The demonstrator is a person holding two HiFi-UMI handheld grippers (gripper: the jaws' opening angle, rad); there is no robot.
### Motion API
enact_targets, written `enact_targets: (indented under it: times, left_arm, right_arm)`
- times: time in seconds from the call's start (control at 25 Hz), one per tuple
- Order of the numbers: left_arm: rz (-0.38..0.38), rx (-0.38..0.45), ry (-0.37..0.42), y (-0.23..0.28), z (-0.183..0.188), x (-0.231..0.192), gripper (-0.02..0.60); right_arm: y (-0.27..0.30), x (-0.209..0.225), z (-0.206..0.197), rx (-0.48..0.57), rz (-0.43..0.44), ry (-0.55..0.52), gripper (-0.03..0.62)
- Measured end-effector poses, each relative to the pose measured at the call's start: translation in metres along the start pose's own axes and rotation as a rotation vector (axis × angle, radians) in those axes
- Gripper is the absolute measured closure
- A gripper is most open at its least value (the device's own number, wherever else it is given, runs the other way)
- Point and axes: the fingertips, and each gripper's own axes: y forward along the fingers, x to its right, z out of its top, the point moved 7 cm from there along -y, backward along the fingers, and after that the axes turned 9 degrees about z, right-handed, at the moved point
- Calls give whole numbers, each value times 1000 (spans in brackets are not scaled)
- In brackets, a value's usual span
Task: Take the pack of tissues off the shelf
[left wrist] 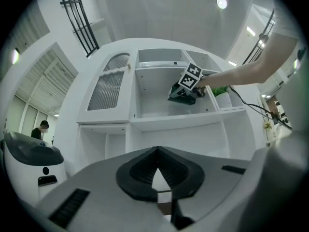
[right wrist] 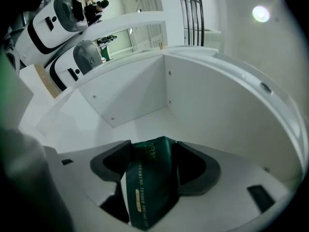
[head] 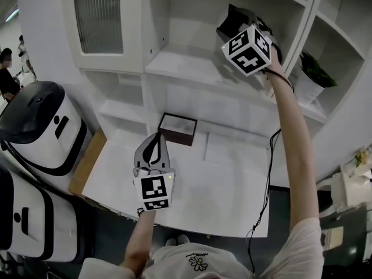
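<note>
The pack of tissues [right wrist: 149, 182] is dark green with pale print. My right gripper [right wrist: 152, 161] is shut on it, and both pads press its sides. In the head view the right gripper [head: 233, 23] reaches into the upper shelf compartment [head: 192, 68], where the pack [head: 231, 17] shows as a dark shape beyond the marker cube. The left gripper view shows the pack [left wrist: 181, 95] just above the shelf board. My left gripper [head: 154, 139] hovers low over the white table [head: 232, 185], shut and holding nothing, its pads [left wrist: 137, 170] meeting at the tip.
A dark brown open box [head: 177, 128] sits at the table's back edge. A potted plant [head: 314, 74] stands in the compartment to the right. A ribbed-glass cabinet door [head: 107, 16] is at upper left. Two white machines [head: 40, 127] stand left of the table. A black cable [head: 268, 173] hangs from the right arm.
</note>
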Motion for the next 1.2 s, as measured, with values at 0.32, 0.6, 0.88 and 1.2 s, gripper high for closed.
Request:
enact_targets:
  times: [0.32, 0.6, 0.88, 1.2]
  left_arm:
    - [15, 73, 33, -25, 30, -4, 583]
    - [32, 144, 50, -53, 57, -6, 583]
    - [59, 222, 68, -82, 83, -14, 583]
    - [73, 300, 68, -108, 112, -20, 583]
  right_arm:
    - [-78, -3, 51, 197, -215, -76, 293]
    - [-161, -25, 91, 398, -385, -70, 293]
    - [-229, -59, 111, 567, -520, -24, 293]
    - [-282, -119, 105, 703, -640, 148, 293]
